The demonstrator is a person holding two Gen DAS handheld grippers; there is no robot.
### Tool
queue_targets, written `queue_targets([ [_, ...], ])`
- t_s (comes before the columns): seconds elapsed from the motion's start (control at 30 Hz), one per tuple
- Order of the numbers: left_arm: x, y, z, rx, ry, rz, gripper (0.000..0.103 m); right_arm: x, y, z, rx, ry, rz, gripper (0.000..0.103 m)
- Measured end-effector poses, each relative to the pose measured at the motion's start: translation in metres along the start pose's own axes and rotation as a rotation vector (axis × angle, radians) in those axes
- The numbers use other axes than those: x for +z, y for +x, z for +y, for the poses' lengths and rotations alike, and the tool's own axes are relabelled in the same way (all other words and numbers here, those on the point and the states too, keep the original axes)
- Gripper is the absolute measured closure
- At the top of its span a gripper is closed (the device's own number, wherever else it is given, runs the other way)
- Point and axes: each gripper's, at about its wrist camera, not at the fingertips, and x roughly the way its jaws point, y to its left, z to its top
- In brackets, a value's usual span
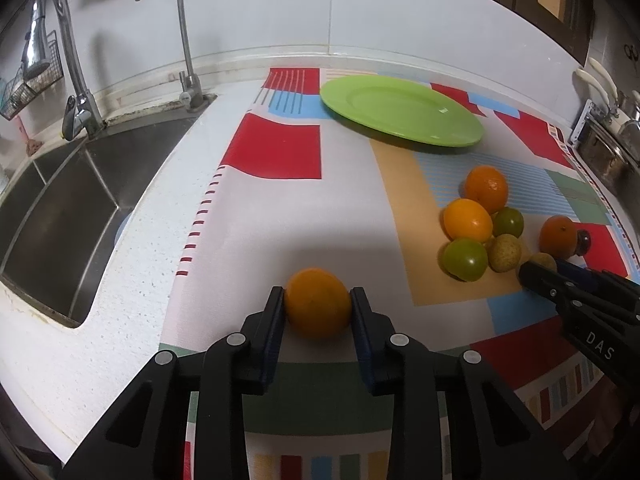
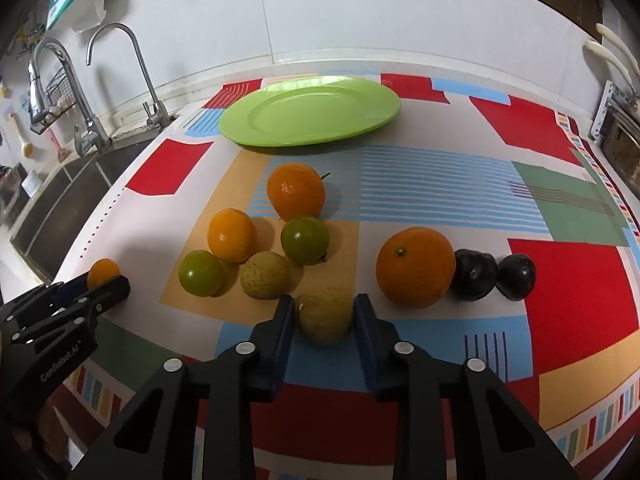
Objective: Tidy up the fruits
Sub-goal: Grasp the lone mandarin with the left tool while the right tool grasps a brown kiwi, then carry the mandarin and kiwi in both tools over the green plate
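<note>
My left gripper is shut on a small orange that rests on the patterned cloth, apart from the other fruit. My right gripper is shut on a yellow-brown fruit at the front of the fruit cluster. In the right wrist view that cluster holds a tall orange, a smaller orange, two green fruits, another yellow-brown fruit, a big orange and two dark plums. An empty green plate lies behind them.
A steel sink with two taps lies to the left past the cloth's edge. A white tiled wall runs behind the plate. At the far right edge stands metal kitchenware. The right gripper's body shows in the left wrist view.
</note>
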Motion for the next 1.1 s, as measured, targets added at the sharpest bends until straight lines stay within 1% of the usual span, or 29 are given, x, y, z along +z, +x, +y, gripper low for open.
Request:
queue_targets([
  [0.1, 0.001, -0.004, -0.008, 0.002, 0.011, -0.013, 0.071, 0.0, 0.0, -0.003, 0.027, 0.001, 0.006, 0.074],
  [0.23, 0.004, -0.011, -0.018, -0.016, 0.017, -0.027, 0.071, 0.0, -0.008, -0.006, 0.046, -0.024, -0.002, 0.074],
  [0.37, 0.011, -0.023, -0.03, -0.038, 0.043, -0.054, 0.071, 0.004, -0.018, -0.009, 0.083, -0.034, -0.014, 0.074],
  [0.43, 0.015, -0.029, -0.035, -0.059, 0.056, -0.071, 0.071, 0.009, -0.024, -0.01, 0.094, -0.042, -0.029, 0.074],
  [0.57, 0.023, -0.033, -0.042, -0.088, 0.074, -0.079, 0.071, 0.017, -0.034, -0.009, 0.12, -0.059, -0.051, 0.074],
  [0.67, 0.031, -0.037, -0.044, -0.093, 0.084, -0.09, 0.071, 0.024, -0.036, -0.009, 0.148, -0.057, -0.05, 0.074],
  [0.8, 0.042, -0.04, -0.049, -0.093, 0.108, -0.106, 0.071, 0.032, -0.038, -0.007, 0.162, -0.07, -0.053, 0.074],
  [0.93, 0.052, -0.042, -0.05, -0.129, 0.109, -0.108, 0.071, 0.043, -0.041, -0.008, 0.18, -0.064, -0.066, 0.074],
  [1.1, 0.068, -0.047, -0.053, -0.134, 0.134, -0.128, 0.071, 0.063, -0.046, -0.008, 0.202, -0.069, -0.093, 0.074],
])
